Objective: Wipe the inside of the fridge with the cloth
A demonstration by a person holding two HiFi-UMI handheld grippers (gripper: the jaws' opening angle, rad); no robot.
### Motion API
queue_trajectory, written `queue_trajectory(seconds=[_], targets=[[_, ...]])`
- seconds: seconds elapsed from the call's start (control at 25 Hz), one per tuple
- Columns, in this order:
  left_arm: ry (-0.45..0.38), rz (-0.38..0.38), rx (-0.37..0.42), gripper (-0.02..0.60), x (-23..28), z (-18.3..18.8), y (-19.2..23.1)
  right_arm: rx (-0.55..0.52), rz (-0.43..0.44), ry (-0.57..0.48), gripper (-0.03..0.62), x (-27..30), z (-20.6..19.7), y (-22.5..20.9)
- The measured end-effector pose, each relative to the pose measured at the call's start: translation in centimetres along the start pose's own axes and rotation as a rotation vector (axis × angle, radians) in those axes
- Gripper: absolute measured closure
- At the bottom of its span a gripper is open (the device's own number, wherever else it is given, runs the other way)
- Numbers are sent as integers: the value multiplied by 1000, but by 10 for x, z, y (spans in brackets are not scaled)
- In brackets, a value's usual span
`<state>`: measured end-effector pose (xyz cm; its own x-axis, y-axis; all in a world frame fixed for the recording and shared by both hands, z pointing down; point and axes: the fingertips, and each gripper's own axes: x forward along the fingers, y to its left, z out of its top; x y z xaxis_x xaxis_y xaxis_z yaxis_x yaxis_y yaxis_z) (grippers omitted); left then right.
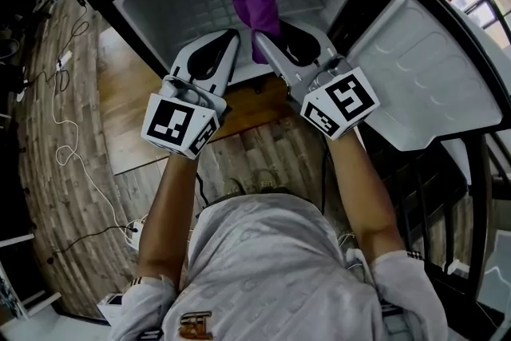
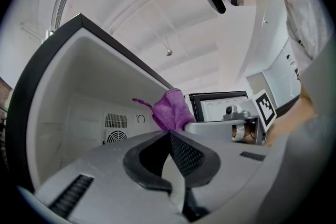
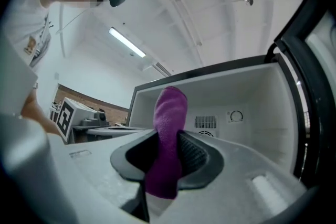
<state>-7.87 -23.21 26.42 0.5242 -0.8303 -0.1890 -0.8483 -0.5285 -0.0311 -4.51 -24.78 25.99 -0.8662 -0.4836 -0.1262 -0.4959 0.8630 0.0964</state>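
A small fridge lies open in front of me, its white inside facing up in the head view. My right gripper is shut on a purple cloth, which sticks up past the jaws into the fridge opening. In the right gripper view the purple cloth stands upright between the jaws, with the fridge's back wall behind it. My left gripper hovers just left of the right one, shut with nothing in it. From the left gripper view the cloth shows beyond the closed left jaws.
The fridge door hangs open at the right. A vent and a dial sit on the back wall. White cables trail over the wooden floor at left. A brown board lies under the fridge's front edge.
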Motion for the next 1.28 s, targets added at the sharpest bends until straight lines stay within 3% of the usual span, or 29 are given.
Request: queue_trajectory(seconds=[1.28], targets=[[5, 14, 17, 581, -23, 1, -8, -12, 27, -28, 488, -7, -5, 34]])
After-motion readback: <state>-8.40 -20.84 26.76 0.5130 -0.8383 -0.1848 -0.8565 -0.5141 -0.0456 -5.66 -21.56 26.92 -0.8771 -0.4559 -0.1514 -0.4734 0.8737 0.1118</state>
